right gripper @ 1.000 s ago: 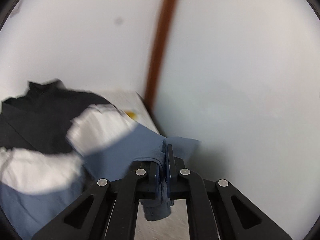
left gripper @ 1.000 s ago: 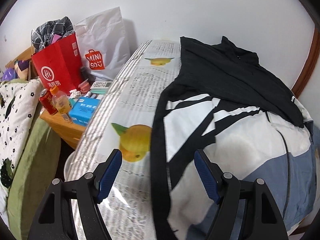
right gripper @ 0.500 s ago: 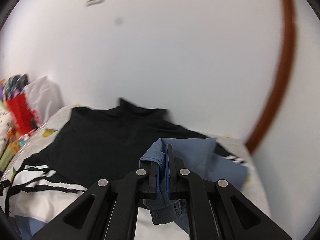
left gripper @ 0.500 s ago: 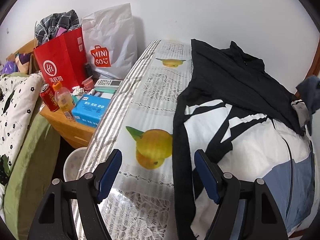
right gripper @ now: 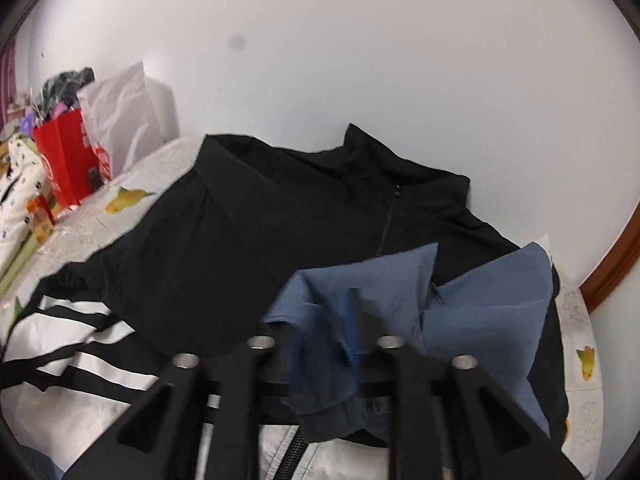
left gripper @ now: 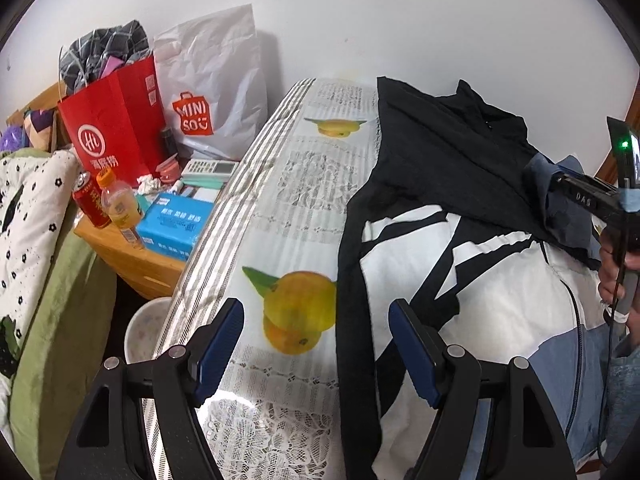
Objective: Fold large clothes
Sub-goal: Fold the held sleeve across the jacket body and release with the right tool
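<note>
- A bed with green bedding [left gripper: 60, 300] and a white flower-print quilt [left gripper: 28, 216] is occupying the far left of the left wrist view.
- A wooden bedside stand [left gripper: 136, 256] is sitting between that bed and the table, and it is carrying a red can [left gripper: 90, 204], an orange drink bottle [left gripper: 120, 208], a blue tissue box [left gripper: 174, 220] and a white remote control [left gripper: 208, 168].
- A red paper bag [left gripper: 116, 132], stuffed with checked cloth, and a white plastic shopping bag [left gripper: 212, 80] are leaning against the plain white wall [left gripper: 360, 20] behind the stand.
- A white bowl [left gripper: 144, 328] is lying low, below the table's left edge.
- The table [left gripper: 280, 208] is wearing a lace-and-fruit print cover under a clear sheet, and its bare left half is showing a printed orange.
- The left gripper [left gripper: 316, 344] is hovering over that cover with its jaws standing spread wide and nothing between them.
- The jacket [left gripper: 460, 168], black at the top, white with black stripes in the middle and blue at the hem, is lying spread across the table's right half with its collar toward the wall.
- The blue sleeve [right gripper: 400, 288] is lying folded over the jacket's black chest.
- The right gripper [right gripper: 324, 328] is opening its jaws, with the blue sleeve cloth lying between them; motion blur is hiding whether the pads are pressing it.
- A hand [left gripper: 616, 272] is gripping that tool at the right edge.
- A brown wooden trim [right gripper: 616, 260] is running along the wall at far right.
</note>
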A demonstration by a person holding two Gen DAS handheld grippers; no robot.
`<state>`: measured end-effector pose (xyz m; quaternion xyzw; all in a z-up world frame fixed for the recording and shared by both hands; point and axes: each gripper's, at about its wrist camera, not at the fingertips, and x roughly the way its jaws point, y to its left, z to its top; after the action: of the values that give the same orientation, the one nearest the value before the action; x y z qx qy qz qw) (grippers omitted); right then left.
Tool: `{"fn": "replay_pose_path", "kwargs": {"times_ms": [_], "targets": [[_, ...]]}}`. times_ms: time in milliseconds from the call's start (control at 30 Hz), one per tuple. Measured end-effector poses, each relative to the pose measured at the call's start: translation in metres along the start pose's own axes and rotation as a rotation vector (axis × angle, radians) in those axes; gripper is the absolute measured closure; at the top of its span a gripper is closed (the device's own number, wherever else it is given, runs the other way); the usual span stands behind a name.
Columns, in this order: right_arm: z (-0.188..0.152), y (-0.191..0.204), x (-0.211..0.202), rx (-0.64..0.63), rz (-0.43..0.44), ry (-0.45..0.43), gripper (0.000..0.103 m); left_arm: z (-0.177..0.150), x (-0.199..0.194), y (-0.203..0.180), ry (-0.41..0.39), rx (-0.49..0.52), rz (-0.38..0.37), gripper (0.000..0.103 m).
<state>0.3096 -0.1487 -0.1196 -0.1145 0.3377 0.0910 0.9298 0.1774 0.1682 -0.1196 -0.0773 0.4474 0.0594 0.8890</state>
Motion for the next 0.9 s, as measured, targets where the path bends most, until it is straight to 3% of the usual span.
{"fn": "replay_pose_path", "kwargs": {"times_ms": [33,100,167,300,433,667,900], "targets": [[0.0,0.0,0.0,-0.003,-0.008,-0.001,0.058,0.002,-0.002,-0.002,-0.005,0.004,-0.001,0.03],[-0.003,-0.001,-0.005,-0.01,-0.015,0.001,0.032,0.005,-0.008,-0.008,-0.023,0.012,-0.002,0.03],[-0.007,-0.004,-0.013,-0.01,-0.022,0.009,0.022,0.008,-0.013,-0.014,-0.038,0.022,0.0,0.03],[-0.019,-0.012,-0.034,0.002,-0.001,0.028,0.021,0.013,-0.023,-0.027,-0.056,0.037,0.008,0.03],[-0.036,-0.037,-0.068,0.09,-0.008,0.006,0.021,0.018,-0.035,-0.045,-0.07,0.049,-0.022,0.03],[-0.066,-0.097,-0.123,0.215,-0.089,-0.025,0.021,0.026,-0.054,-0.087,-0.137,0.103,-0.042,0.03],[-0.1,-0.153,-0.162,0.242,-0.169,0.009,0.021,0.041,-0.05,-0.143,-0.113,0.17,-0.13,0.03]]}}
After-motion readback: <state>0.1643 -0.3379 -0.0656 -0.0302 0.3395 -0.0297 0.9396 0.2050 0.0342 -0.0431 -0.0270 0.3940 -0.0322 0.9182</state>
